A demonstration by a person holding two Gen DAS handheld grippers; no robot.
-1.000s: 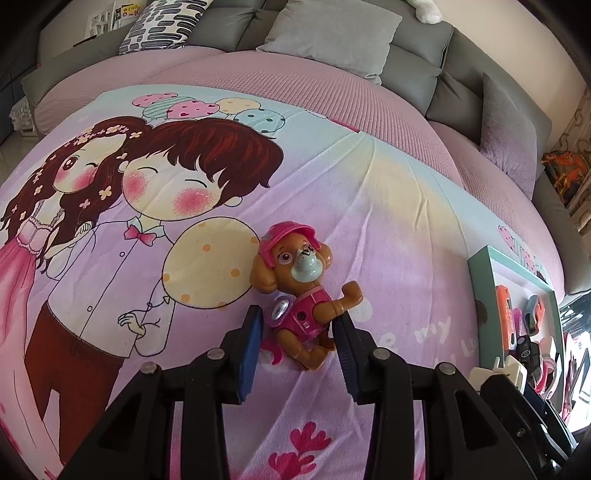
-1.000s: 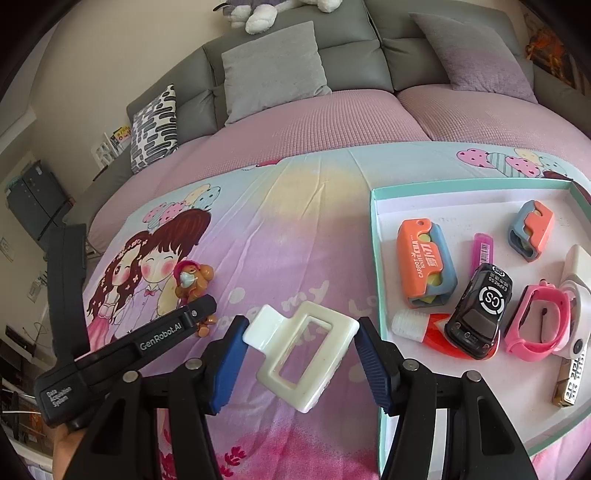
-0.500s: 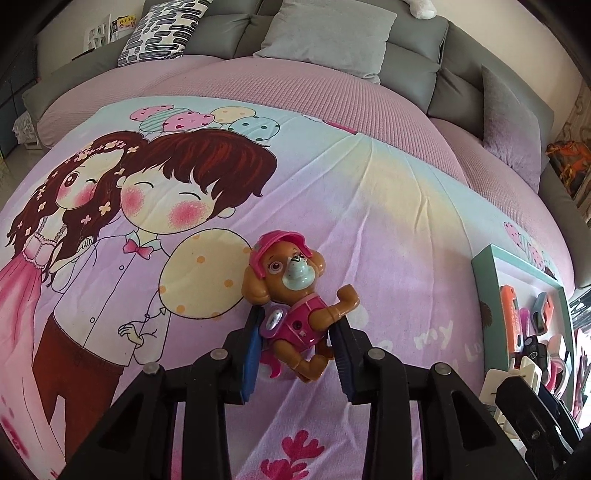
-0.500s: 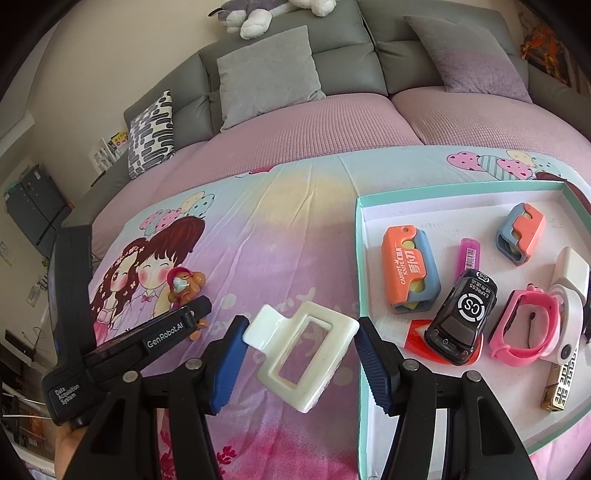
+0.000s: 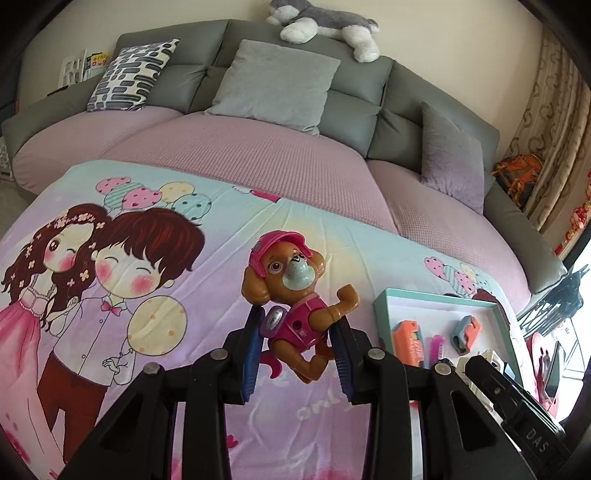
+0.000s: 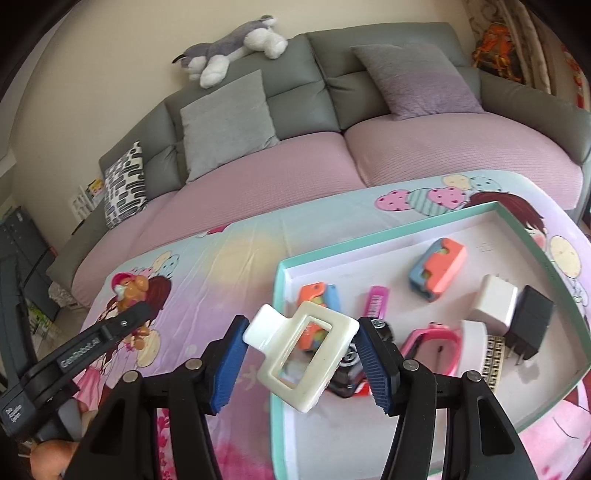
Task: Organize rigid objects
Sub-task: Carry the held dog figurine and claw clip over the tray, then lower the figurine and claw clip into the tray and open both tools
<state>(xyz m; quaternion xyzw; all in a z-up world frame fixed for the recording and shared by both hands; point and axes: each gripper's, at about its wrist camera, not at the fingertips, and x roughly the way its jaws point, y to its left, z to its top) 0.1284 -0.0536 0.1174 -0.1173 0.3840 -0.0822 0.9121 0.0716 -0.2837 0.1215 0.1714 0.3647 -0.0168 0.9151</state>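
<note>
My left gripper (image 5: 297,345) is shut on a brown toy puppy in a pink cap and vest (image 5: 291,291) and holds it above the cartoon blanket; the puppy also shows in the right wrist view (image 6: 129,290). My right gripper (image 6: 301,354) is shut on a white rectangular hair claw clip (image 6: 306,350), held over the left edge of the teal-rimmed tray (image 6: 388,236). The tray (image 5: 432,295) holds several small items: orange-and-blue cases, a pink watch (image 6: 432,341), a black toy car, a white charger (image 6: 495,301) and a black charger (image 6: 530,321).
A printed blanket (image 5: 110,295) covers the surface in front of a grey sofa with pink seat covers (image 5: 258,147). Cushions and a plush husky (image 5: 325,29) sit on the sofa back. Curtains and an orange item are at the far right.
My left gripper closed on the puppy and lifted it off the blanket. My right gripper carried the clip to the right, over the tray's left edge.
</note>
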